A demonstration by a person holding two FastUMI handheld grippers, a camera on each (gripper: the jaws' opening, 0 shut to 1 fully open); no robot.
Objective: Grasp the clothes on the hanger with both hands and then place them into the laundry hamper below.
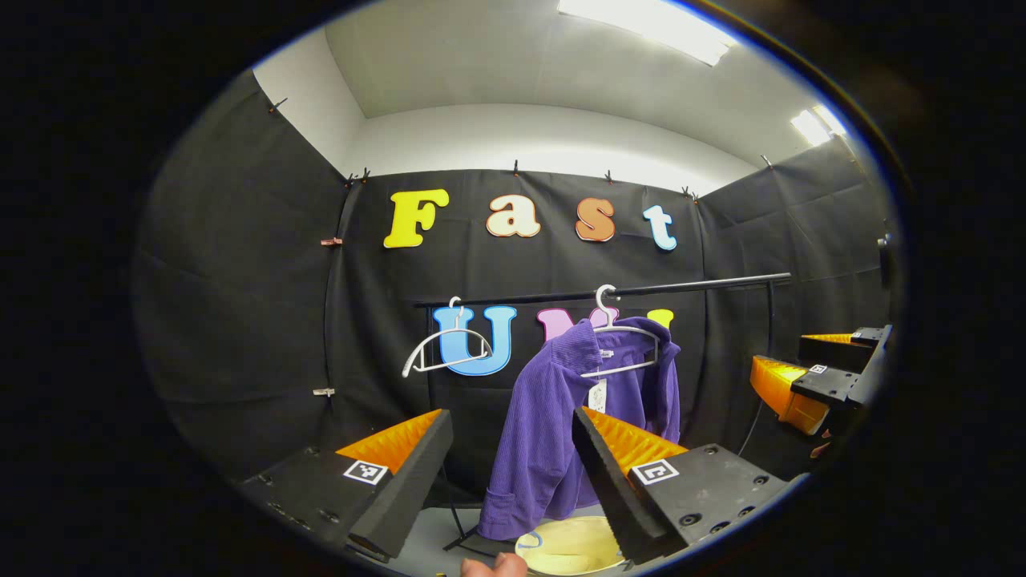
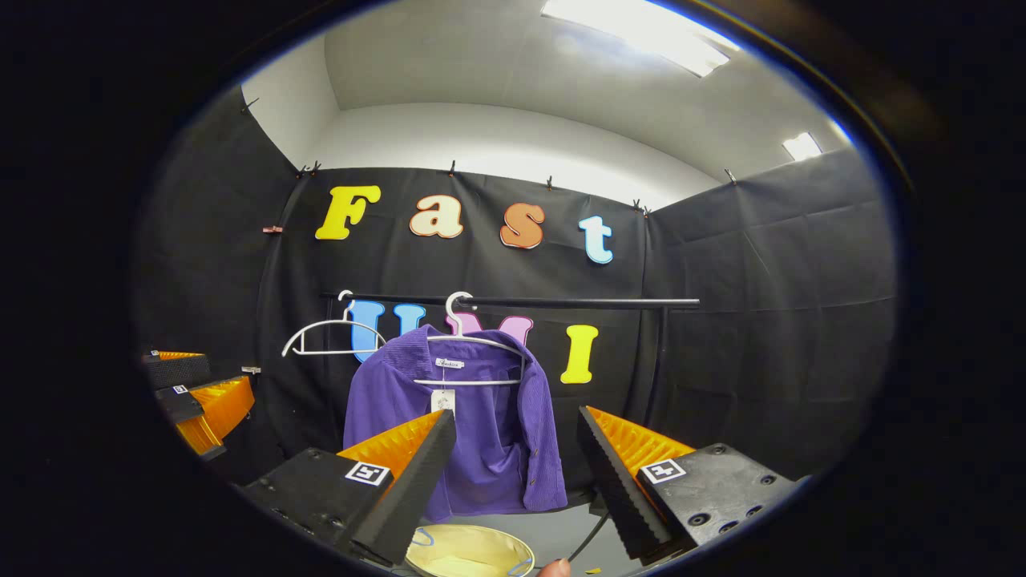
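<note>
Both tongs stood open and empty: the left gripper (image 1: 513,449) and the right gripper (image 2: 517,457) each had its jaws spread wide, well short of the shirt (image 2: 481,417). The shirt hung on a hanger (image 2: 473,340) from the rail (image 2: 561,303), one shoulder already slipping off; a bare hanger (image 2: 329,332) hung beside it on the same rail. Below the shirt sat the hamper (image 2: 469,553). This looked like the approach step; next, both grippers would need to reach the shirt, close on the cloth and draw it off.
</note>
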